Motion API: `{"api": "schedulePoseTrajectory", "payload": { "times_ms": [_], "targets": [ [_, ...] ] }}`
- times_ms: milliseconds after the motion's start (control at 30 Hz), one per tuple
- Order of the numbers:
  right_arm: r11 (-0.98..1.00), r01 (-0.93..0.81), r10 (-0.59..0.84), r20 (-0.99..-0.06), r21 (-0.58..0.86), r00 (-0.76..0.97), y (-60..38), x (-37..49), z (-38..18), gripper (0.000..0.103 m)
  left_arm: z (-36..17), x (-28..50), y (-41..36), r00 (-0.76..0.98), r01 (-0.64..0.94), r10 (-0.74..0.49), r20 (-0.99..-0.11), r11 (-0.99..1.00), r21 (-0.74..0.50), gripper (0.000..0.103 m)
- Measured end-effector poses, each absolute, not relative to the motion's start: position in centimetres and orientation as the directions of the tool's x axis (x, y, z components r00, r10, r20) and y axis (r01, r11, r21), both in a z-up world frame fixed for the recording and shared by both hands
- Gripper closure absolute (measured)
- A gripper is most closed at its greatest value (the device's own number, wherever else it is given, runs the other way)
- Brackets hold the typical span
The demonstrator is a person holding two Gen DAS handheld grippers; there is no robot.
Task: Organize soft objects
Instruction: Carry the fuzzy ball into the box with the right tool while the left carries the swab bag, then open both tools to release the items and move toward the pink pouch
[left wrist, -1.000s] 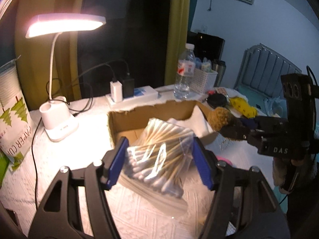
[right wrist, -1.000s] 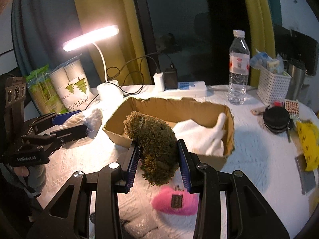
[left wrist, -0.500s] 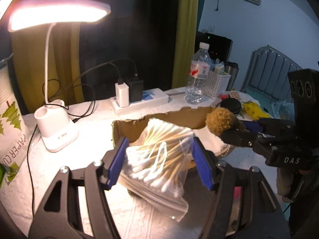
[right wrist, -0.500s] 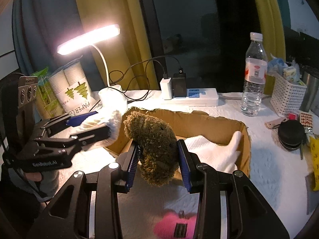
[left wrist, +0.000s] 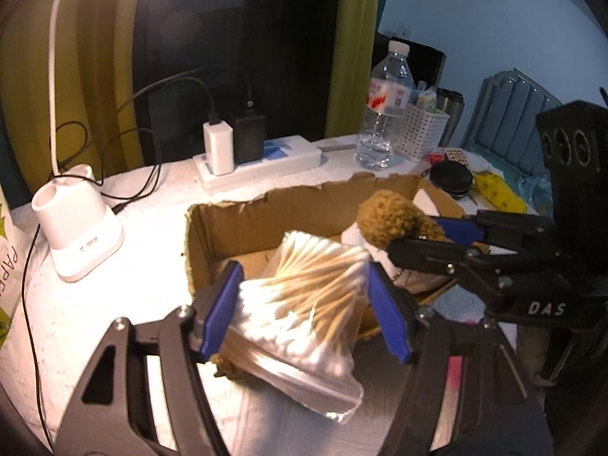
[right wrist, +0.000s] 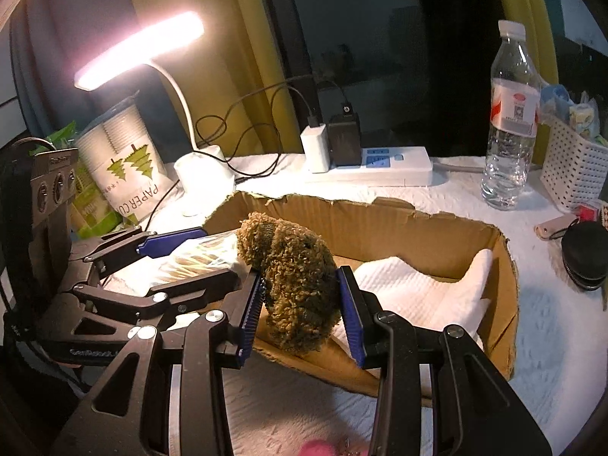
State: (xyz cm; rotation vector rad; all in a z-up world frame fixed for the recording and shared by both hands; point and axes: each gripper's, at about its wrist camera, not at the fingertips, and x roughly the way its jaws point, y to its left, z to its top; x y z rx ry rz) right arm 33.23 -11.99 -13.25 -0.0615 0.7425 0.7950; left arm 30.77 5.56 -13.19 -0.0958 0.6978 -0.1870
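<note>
My left gripper is shut on a clear bag of cotton swabs and holds it over the near edge of an open cardboard box. My right gripper is shut on a brown curly plush toy over the box's near wall. The plush and right gripper show at the right of the left wrist view. The swab bag and left gripper show at the left of the right wrist view. A white cloth lies inside the box.
A desk lamp, a power strip with chargers, a water bottle, a white basket and a black round case stand behind and right of the box. A paper cup pack stands at left. A pink item lies near me.
Both grippers moved forward and closer to the box, each still holding its item. The plush and the swab bag now hang over the box's near edge, close together.
</note>
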Motion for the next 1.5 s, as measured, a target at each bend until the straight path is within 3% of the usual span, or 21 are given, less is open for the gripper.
{"api": "schedulePoseTrajectory", "payload": {
  "times_ms": [167, 1033, 1500],
  "targets": [
    [0.723, -0.657, 0.614, -0.633, 0.212, 0.472, -12.0, 33.4, -13.3, 0.056, -13.1, 30.6, 5.8, 0.759, 0.137, -0.209, -0.617, 0.977, -0.163, 0.021],
    [0.743, -0.655, 0.607, -0.548, 0.134, 0.576, -15.8, 25.3, -8.0, 0.052, -7.1, 22.5, 3.6, 0.837, 0.177, -0.216, -0.504, 0.976, -0.124, 0.015],
    [0.769, -0.628, 0.585, -0.528, 0.121, 0.616, -19.6, 19.9, -7.6, 0.052, -6.8, 17.7, 1.3, 0.834, 0.203, -0.241, -0.497, 0.971, -0.130, 0.015]
  ]
}}
